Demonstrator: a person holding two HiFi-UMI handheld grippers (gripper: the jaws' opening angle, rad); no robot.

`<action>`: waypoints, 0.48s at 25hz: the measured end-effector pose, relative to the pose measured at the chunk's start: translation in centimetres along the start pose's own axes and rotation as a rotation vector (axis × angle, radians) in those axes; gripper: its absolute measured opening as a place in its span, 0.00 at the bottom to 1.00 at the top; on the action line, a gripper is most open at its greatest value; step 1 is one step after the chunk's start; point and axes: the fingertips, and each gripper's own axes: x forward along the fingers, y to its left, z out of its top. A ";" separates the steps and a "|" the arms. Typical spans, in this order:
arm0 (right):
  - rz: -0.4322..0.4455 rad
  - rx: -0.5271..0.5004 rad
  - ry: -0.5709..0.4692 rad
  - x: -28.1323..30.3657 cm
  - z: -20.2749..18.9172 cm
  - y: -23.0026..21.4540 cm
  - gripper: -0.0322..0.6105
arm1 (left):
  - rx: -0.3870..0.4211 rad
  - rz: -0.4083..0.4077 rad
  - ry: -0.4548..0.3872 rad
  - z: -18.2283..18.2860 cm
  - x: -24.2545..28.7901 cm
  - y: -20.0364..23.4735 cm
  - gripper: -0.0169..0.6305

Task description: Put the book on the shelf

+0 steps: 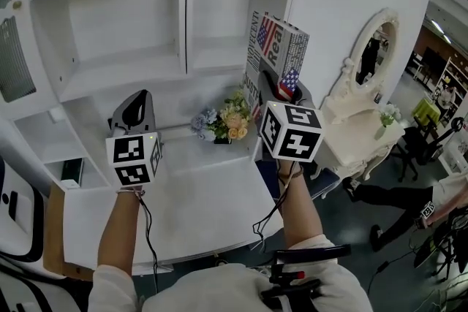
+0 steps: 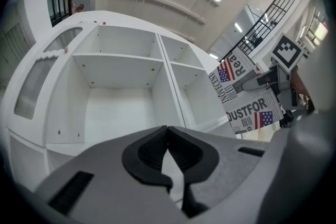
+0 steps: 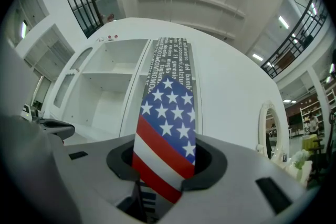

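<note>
So the right tongs [image 1: 280,86] are clamped on the lower end of the book [image 1: 276,47]. They hold it upright and off the counter [image 1: 197,204], out in front of the right-hand edge of the shelf [image 1: 117,80]. The left tongs [image 1: 134,111] are closed on nothing, tips touching, hanging off to the left.

My take: this is the carry-up-and-slot-in bit. The grip is low on the book, so the top end has a lot of leverage and could swing if you move in jerks. I'd go slow, keep the book vertical, and square it up with a compartment opening before pushing in. Bottom edge onto the board first, then slide it back, then let go. The free tongs could steady the top if it wobbles.

Room-wise, the compartments right of the divider [image 1: 184,11] are nearest and look bare, so there's plenty of space inside. The edges to watch are the divider, the front lip of each board and the shelf's right side wall, which the book is right in front of. The flowers [image 1: 225,120] sit below the book near the back of the counter, so don't dip low. The mirror [image 1: 373,47] is off to the right, well apart.
</note>
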 end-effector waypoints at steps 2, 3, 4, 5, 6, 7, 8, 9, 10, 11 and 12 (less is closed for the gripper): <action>-0.003 -0.004 -0.010 0.5 0.6 -0.2 0.32 | -0.004 0.004 -0.002 0.4 0.5 0.0 0.04; -0.004 -0.006 -0.015 0.7 0.9 -0.3 0.32 | -0.008 0.006 -0.003 0.6 0.7 0.1 0.04; -0.004 -0.008 -0.020 1.1 1.2 -0.4 0.32 | -0.015 0.010 -0.006 0.8 1.0 0.2 0.04; -0.004 -0.011 -0.026 1.4 1.6 -0.5 0.32 | -0.024 0.016 -0.009 1.2 1.3 0.3 0.04; -0.003 -0.014 -0.031 1.7 2.0 -0.6 0.32 | -0.034 0.022 -0.014 1.6 1.6 0.4 0.04; -0.001 -0.017 -0.037 2.1 2.5 -0.7 0.32 | -0.042 0.027 -0.018 2.1 1.9 0.5 0.04; 0.000 -0.020 -0.044 2.4 2.9 -0.7 0.32 | -0.048 0.032 -0.023 2.5 2.2 0.5 0.04; 0.001 -0.025 -0.051 2.7 3.3 -0.7 0.32 | -0.050 0.034 -0.026 3.0 2.5 0.5 0.04; 0.002 -0.030 -0.058 3.0 3.7 -0.8 0.32 | -0.050 0.036 -0.028 3.4 2.9 0.4 0.04; 0.003 -0.036 -0.065 3.4 4.0 -0.8 0.32 | -0.049 0.036 -0.029 3.8 3.2 0.4 0.04; 0.004 -0.041 -0.071 3.7 4.3 -0.8 0.32 | -0.048 0.034 -0.031 4.1 3.4 0.3 0.04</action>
